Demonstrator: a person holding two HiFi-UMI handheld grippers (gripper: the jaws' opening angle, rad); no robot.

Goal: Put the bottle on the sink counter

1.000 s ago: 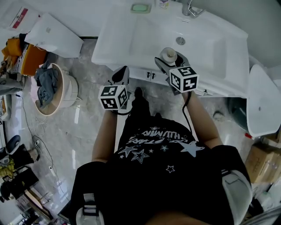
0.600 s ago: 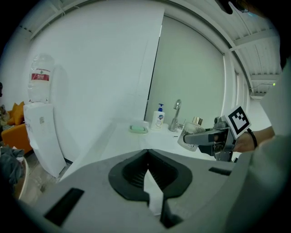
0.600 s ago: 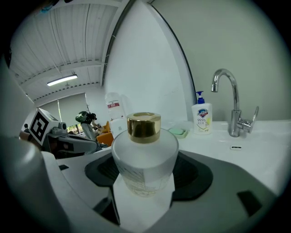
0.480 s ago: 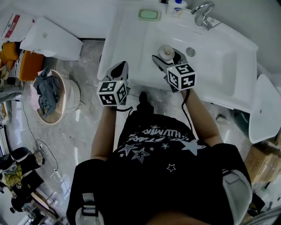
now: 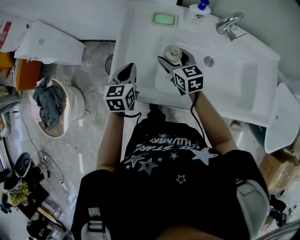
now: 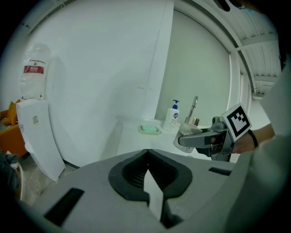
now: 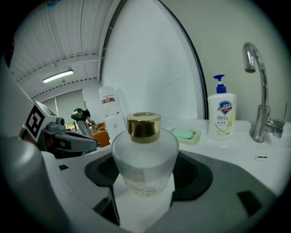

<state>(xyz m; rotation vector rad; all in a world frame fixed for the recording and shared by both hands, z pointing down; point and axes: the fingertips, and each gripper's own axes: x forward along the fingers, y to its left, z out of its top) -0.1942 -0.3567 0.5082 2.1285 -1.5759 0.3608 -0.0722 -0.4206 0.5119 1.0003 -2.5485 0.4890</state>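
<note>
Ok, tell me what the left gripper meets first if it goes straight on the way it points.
Most likely the sink counter, at its left end, with the green soap dish next in line. The left gripper is shut and empty. Height is unclear; it might clear the rim and reach the dish.

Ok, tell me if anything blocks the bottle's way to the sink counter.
Nothing visible does. The right tongs hold the bottle over the basin, with only open air between it and the counter. At the counter's back, the soap dish, pump and faucet take up spots, with bare counter left of the dish.
</note>
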